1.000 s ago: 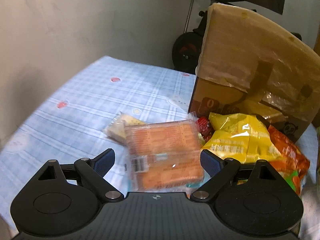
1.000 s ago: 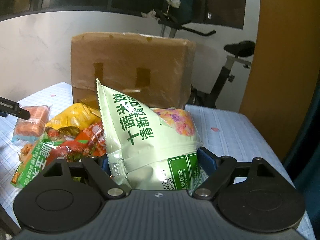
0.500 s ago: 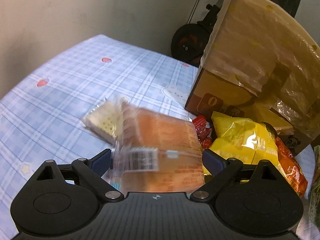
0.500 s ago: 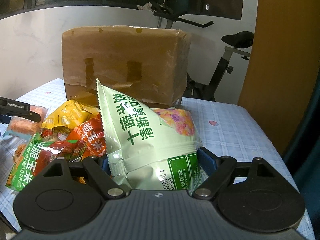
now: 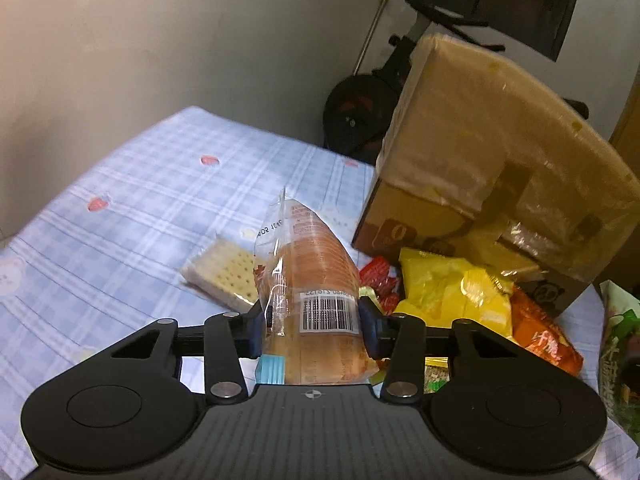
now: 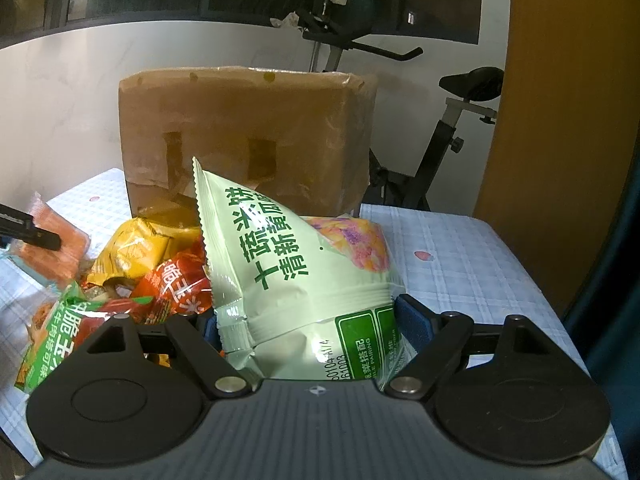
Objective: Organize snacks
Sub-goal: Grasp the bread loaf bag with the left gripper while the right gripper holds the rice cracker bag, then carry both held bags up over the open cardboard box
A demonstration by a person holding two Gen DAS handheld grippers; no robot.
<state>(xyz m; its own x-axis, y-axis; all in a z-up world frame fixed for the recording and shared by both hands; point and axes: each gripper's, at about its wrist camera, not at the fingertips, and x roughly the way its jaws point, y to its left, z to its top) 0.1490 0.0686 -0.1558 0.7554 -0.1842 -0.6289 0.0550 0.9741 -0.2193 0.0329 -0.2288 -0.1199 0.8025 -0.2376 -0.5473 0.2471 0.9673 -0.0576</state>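
Observation:
My left gripper (image 5: 312, 326) is shut on a clear-wrapped orange cake pack (image 5: 316, 280) and holds it tilted up above the blue checked tablecloth (image 5: 160, 208). My right gripper (image 6: 308, 322) is shut on a pale green snack bag (image 6: 296, 264), held up in front of the cardboard box (image 6: 248, 136). The orange pack and the left gripper's finger also show at the left of the right wrist view (image 6: 60, 240). A pile of yellow (image 5: 452, 292), red and orange bags lies before the box (image 5: 500, 184).
A cracker pack (image 5: 224, 276) lies on the cloth left of the orange pack. A green-and-red bag (image 6: 60, 320) lies at the pile's near side. An exercise bike (image 6: 452, 136) stands behind the table. A wall is at the left, a wooden panel (image 6: 560, 120) at the right.
My left gripper closed on the orange cake pack and lifted it off the cloth, tilting it upright. My right gripper kept its hold on the green bag and shifted slightly.

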